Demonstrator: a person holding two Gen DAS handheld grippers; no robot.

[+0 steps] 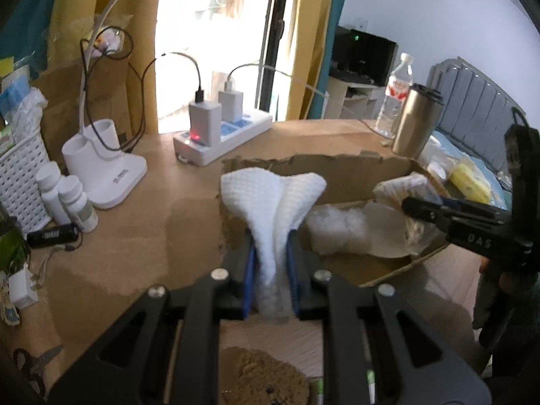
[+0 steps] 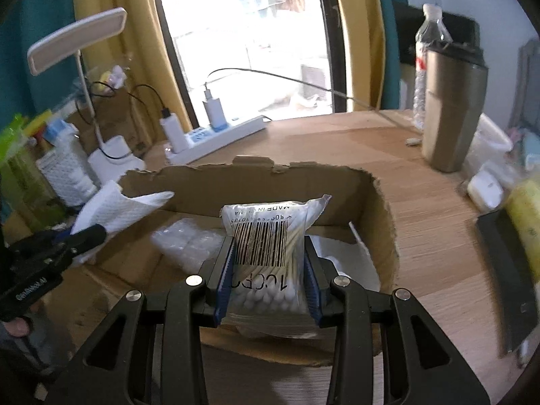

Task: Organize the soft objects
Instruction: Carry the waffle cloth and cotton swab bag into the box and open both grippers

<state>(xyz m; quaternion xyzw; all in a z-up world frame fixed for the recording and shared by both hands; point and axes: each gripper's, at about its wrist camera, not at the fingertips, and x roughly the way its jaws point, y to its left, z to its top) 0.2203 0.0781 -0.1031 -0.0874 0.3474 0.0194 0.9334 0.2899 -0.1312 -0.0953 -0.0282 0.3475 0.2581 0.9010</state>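
- Two grippers are loaded, each holding one soft item at the box (image 2: 381,222).
- Left gripper (image 1: 270,270), lower centre of the left view, is pinched narrow on a white cloth (image 1: 270,202); the cloth's long axis runs along the fingers and its free end fans out above the box's near-left corner.
- Right gripper (image 2: 268,276), lower centre of the right view, is clamped on a swab bag (image 2: 270,236), held upright with its barcode facing the camera and the cotton tips low between the pads.
- Bag position: over the box's near part, inside the cardboard walls, so it looks nearer to release than the cloth.
- Cloth position: at the left wall of the box in the right view, seemingly partly outside the rim; I judge it needs to travel right and down to go in.
- Inside the box lie a clear packet (image 2: 182,239) at left and white sheet material (image 2: 347,256) at right; the open floor between them sits just ahead of the bag.
- A brown plush (image 1: 263,378) lies at the bottom of the left view, not yet boxed.
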